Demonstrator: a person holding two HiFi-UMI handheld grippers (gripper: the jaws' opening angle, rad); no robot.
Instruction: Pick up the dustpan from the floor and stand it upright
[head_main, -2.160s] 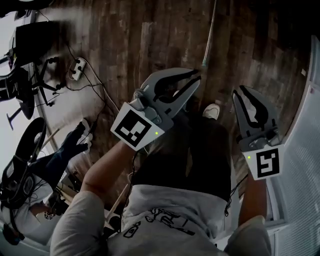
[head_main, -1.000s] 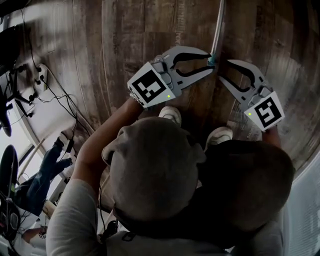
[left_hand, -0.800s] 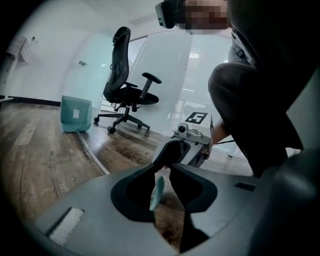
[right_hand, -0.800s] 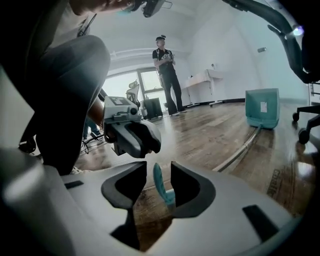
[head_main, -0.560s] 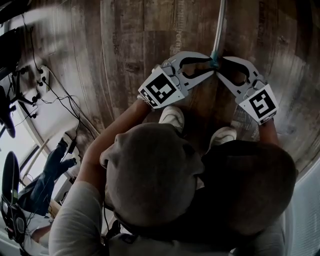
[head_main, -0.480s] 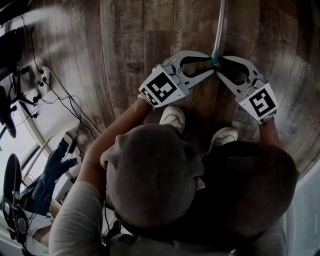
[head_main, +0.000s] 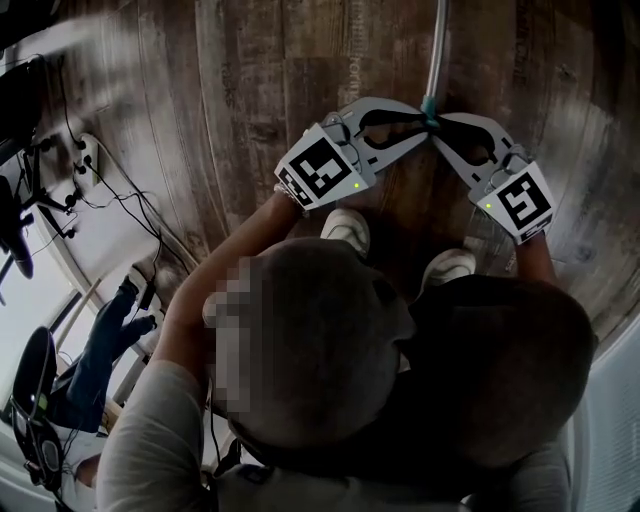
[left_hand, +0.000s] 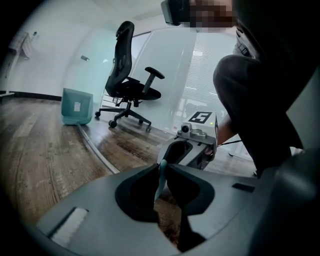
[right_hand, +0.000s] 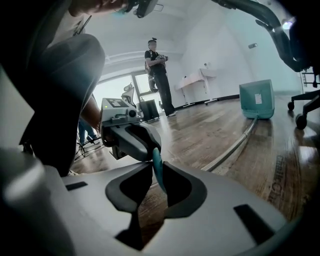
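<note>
The dustpan lies on the wooden floor: a teal pan (left_hand: 77, 106) (right_hand: 257, 100) far off, and a long pale handle (head_main: 436, 50) (right_hand: 230, 150) running back to a teal end cap (head_main: 428, 108). My left gripper (head_main: 424, 114) (left_hand: 162, 172) comes in from the left, shut on that cap (left_hand: 162, 179). From the right, my right gripper (head_main: 437, 127) (right_hand: 156, 169) is closing its jaws, and the cap (right_hand: 156, 165) is pinched between their tips. The two grippers meet tip to tip just above the floor.
The person's two shoes (head_main: 345, 228) (head_main: 447, 268) stand just behind the grippers. A black office chair (left_hand: 127, 87) is beside the pan by a glass wall. Another person (right_hand: 159, 75) stands far off. Cables and a power strip (head_main: 85, 150) lie at the left.
Both grippers came down from waist height to the handle's end and closed in from either side. In the last half second they stay put and the right jaws narrow onto the cap.
</note>
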